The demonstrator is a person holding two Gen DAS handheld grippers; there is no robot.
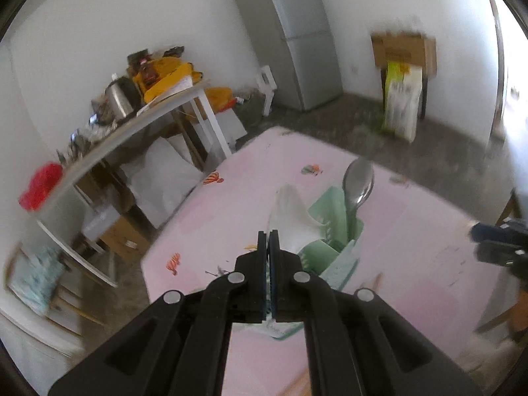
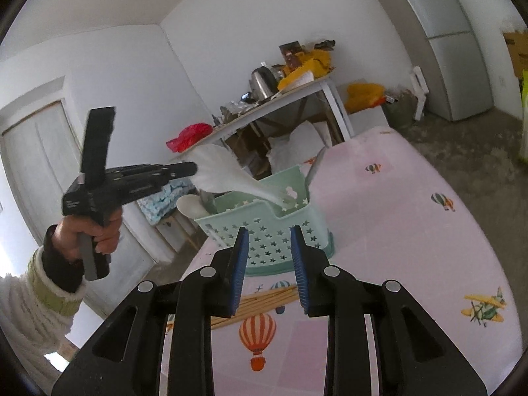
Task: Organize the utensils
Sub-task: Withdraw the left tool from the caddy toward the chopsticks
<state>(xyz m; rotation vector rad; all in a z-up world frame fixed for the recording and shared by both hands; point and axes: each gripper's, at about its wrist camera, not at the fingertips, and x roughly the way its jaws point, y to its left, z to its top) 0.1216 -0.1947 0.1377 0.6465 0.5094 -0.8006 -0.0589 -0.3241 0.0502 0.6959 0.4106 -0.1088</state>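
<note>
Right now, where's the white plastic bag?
The white plastic bag is pinched in the left gripper, stretched up and left out of the green basket in the right wrist view.

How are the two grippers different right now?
The left gripper has its jaws shut on a white plastic bag, while the right gripper has its jaws apart with nothing between them. The left gripper is raised beside the green basket; the right gripper is low over the pink tablecloth. Both are black.

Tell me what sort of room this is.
Probably a home kitchen or dining room: a tall fridge in the corner, a kettle on a cluttered side table, and a utensil basket on a tablecloth.
</note>
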